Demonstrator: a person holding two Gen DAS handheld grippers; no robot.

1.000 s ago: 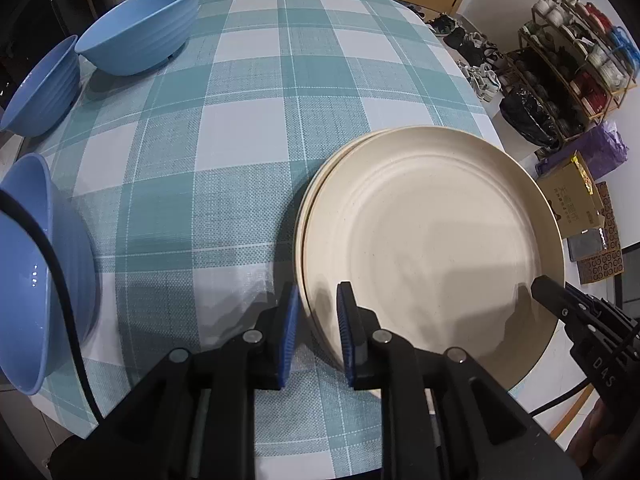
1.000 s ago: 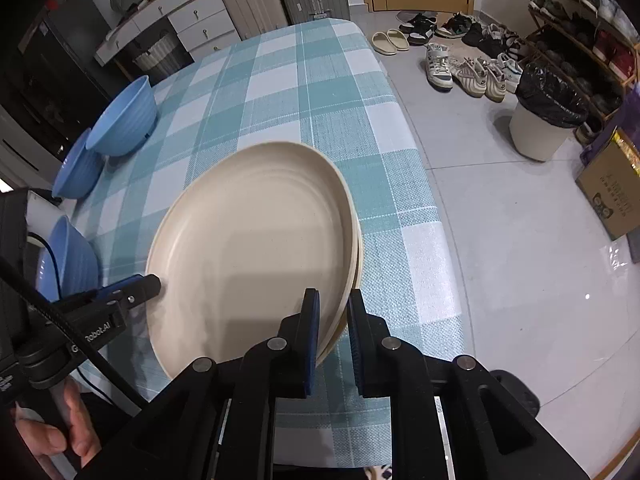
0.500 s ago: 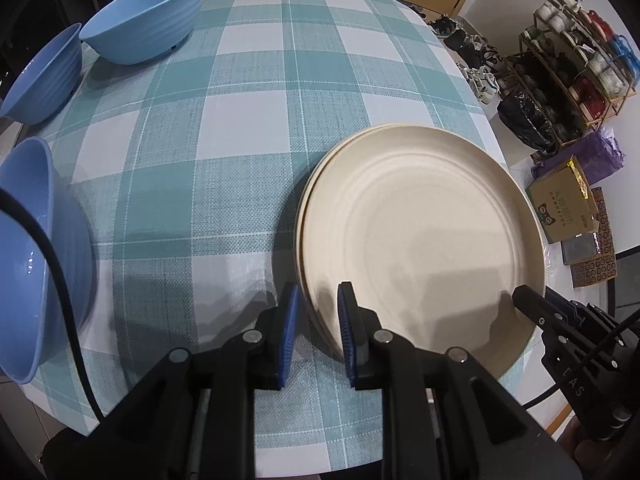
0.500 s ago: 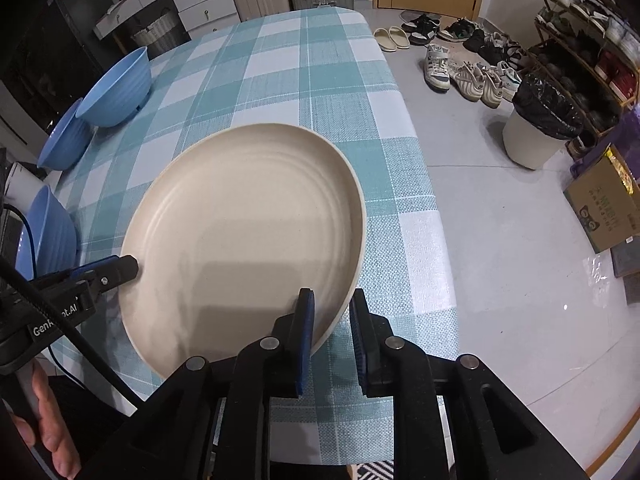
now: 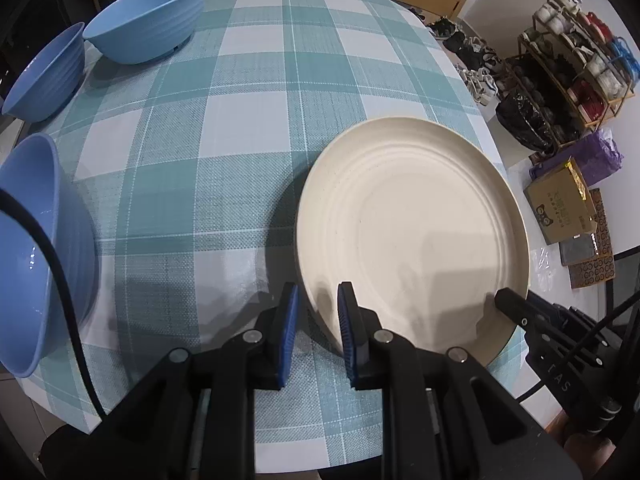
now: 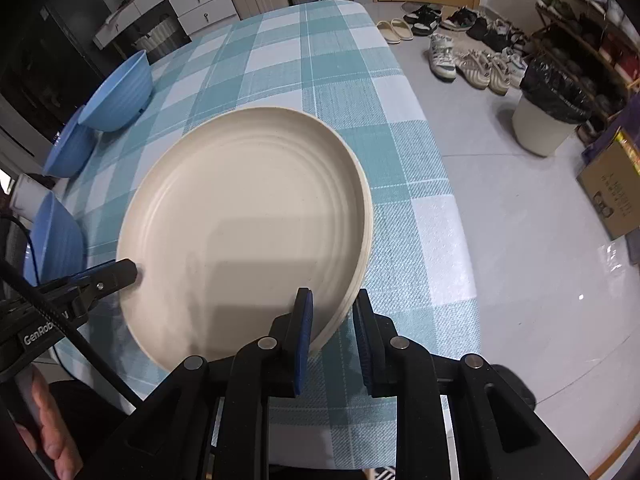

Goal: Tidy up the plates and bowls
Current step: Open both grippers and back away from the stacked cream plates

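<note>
- The cream plate stack (image 5: 412, 232) is sitting on the checked tablecloth (image 5: 240, 120), near the table's edge.
- Left gripper (image 5: 316, 320) is straddling the stack's rim, jaws narrow – can't tell if the pads are actually pressing.
- Right gripper (image 6: 330, 322) is straddling the opposite rim; its jaws have just been opening, with the rim between them.
- Three blue bowls (image 5: 148, 20) are sitting well apart from the plates – along the far side.

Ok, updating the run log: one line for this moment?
cream plates stacked on table | left claw straddles rim, grip unclear | right claw just been opening, rim between jaws | three blue bowls not nested
</note>
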